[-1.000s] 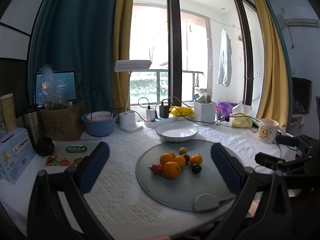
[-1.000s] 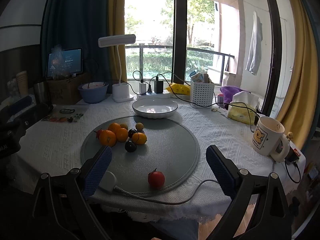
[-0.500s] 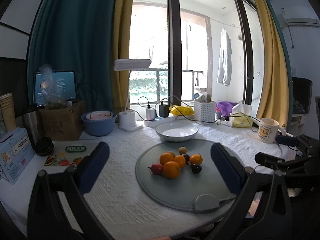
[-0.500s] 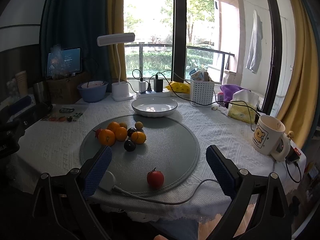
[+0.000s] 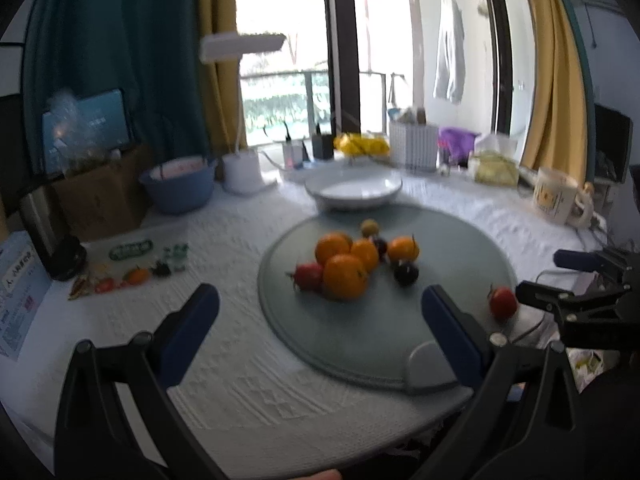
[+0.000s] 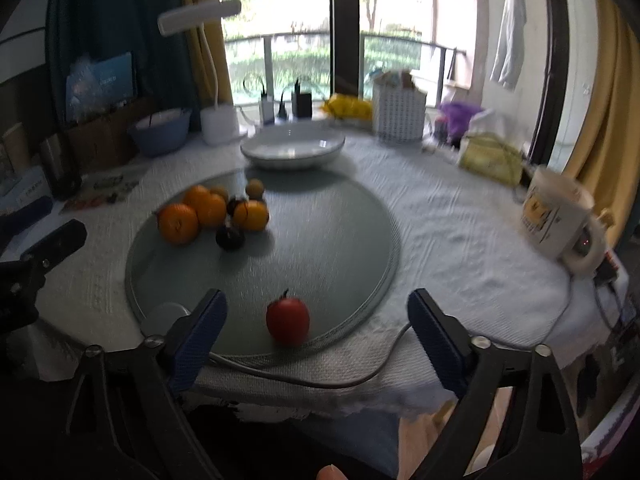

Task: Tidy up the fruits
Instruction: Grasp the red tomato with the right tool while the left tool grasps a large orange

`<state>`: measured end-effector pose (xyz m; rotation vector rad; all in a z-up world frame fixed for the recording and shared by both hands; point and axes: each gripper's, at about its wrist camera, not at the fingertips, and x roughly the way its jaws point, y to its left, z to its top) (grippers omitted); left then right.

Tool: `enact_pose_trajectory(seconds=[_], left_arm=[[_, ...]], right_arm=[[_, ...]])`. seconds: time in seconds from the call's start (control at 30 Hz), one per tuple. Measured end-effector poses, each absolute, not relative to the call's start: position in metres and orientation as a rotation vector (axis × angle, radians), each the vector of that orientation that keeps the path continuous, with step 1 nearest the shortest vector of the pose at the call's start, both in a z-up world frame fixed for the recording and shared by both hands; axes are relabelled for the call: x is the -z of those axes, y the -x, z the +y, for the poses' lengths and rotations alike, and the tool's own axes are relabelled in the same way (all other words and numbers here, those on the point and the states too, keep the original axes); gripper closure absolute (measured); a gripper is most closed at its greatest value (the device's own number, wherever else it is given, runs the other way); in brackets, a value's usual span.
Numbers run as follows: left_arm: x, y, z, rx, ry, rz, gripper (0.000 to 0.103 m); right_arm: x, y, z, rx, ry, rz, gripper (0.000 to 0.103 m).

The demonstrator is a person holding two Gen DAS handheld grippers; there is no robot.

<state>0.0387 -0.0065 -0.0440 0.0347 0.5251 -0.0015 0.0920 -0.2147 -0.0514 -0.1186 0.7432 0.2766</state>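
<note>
Both grippers have pushed forward over the last half second, so the round grey glass turntable (image 6: 340, 240) now fills more of each blurred view. The right gripper (image 6: 316, 334) hangs with its blue-padded fingers (image 6: 198, 334) spread wide and holding nothing, straddling the lone red apple-like fruit (image 6: 288, 320) near the turntable's front rim. The left gripper (image 5: 320, 332) is likewise released and empty, aimed at the heap of oranges (image 5: 346, 264) with a second red fruit (image 5: 308, 276) and a dark plum-like fruit (image 5: 406, 273) beside them. An empty white shallow bowl (image 6: 292, 148) sits just behind the turntable on the white-clothed tabletop (image 6: 460, 216). This looks like the approach to a first pick: next, the right fingers probably need to lower around the red fruit and close gently, since it could roll.
</note>
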Motion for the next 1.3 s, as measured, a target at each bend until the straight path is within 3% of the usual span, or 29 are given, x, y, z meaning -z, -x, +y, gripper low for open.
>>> enact_pose_trajectory(seconds=[0.13,0.27,0.5,0.53,0.6,0.73,0.8,0.97,1.13,1.3], left_arm=[[0.058,-0.055,-0.008,0.011,-0.027,0.595,0.001],[0.066,-0.069,-0.006,0.012,-0.019,0.645,0.001],[0.073,-0.094,-0.009,0.026,-0.037,0.706,0.001],[0.074,-0.098,-0.01,0.031,-0.042,0.714,0.002],[0.076,-0.106,-0.016,0.048,-0.061,0.729,0.012],[0.08,-0.12,-0.027,0.067,-0.1,0.755,0.017],[0.081,-0.126,-0.032,0.073,-0.122,0.761,0.027],[0.083,-0.142,-0.043,0.086,-0.174,0.779,0.037],[0.086,-0.152,-0.047,0.057,-0.216,0.792,0.04],[0.087,-0.158,-0.043,0.023,-0.217,0.797,0.057]], right_arm=[[0.072,-0.106,-0.21,-0.308,0.11,0.836,0.029],[0.083,-0.114,-0.203,-0.353,0.112,0.884,0.035],[0.09,-0.13,-0.194,-0.398,0.139,0.91,0.071],[0.09,-0.133,-0.193,-0.401,0.137,0.91,0.071],[0.091,-0.138,-0.195,-0.405,0.131,0.909,0.071],[0.09,-0.148,-0.2,-0.407,0.12,0.908,0.072],[0.09,-0.153,-0.203,-0.412,0.109,0.907,0.072],[0.088,-0.166,-0.209,-0.417,0.086,0.899,0.072],[0.083,-0.178,-0.215,-0.426,0.06,0.879,0.072],[0.084,-0.187,-0.216,-0.435,0.048,0.877,0.072]])
